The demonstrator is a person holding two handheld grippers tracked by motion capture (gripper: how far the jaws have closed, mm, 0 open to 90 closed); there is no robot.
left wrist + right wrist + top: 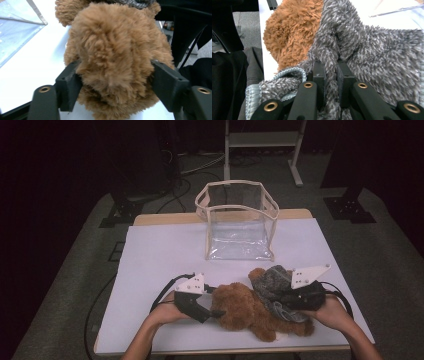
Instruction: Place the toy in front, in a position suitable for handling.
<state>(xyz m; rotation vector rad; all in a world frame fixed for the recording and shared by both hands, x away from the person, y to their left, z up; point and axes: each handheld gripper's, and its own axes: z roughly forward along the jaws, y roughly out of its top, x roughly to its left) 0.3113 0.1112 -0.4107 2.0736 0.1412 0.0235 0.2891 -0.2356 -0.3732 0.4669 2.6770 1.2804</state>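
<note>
The left gripper (113, 82) is seen with its jaws spread wide around the brown plush bear (112, 55); the fur bulges between them and brushes both inner faces, but whether the pads press on it cannot be told. In the high view this gripper (216, 311) is placed at the bear's nine o'clock side. The right gripper (331, 75) is pinched together on a fold of the grey fuzzy garment (372, 57), whose pale blue edging is seen at seven o'clock of the jaws. In the high view that garment (272, 279) is draped over the bear (245, 307) toward its two o'clock. The bear lies at the near edge of the white table (160, 250). A clear plastic bag (239, 222) stands open at twelve o'clock, well apart.
</note>
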